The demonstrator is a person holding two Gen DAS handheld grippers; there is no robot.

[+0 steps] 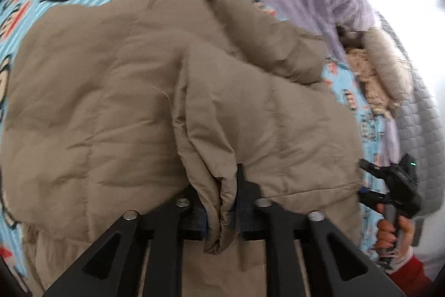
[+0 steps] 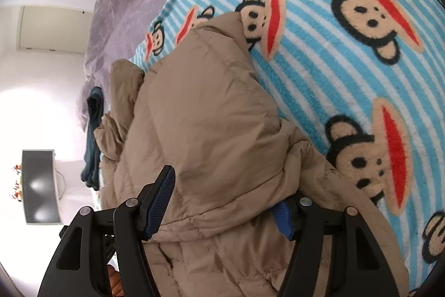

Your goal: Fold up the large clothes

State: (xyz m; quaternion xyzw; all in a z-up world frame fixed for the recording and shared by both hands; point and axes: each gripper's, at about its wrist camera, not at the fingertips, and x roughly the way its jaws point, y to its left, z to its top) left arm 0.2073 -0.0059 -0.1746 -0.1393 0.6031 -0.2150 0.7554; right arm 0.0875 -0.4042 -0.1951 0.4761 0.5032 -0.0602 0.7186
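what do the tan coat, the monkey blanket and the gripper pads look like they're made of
The tan quilted puffer coat looks like a smooth woven shell, likely nylon or polyester, over padding: stitched channels, soft matte creases. The blue-striped monkey-print blanket looks like plush fleece, with a fuzzy nap. The blue ribbed pads on the right gripper's fingers look like rubber or soft plastic, matte and finely grooved.

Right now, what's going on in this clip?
A person with a gripper in each hand is folding a tan puffer jacket on a monkey-print blanket. The left gripper is shut on a bunched fold of the jacket. The right gripper is open, its fingers straddling the jacket's edge without pinching it.
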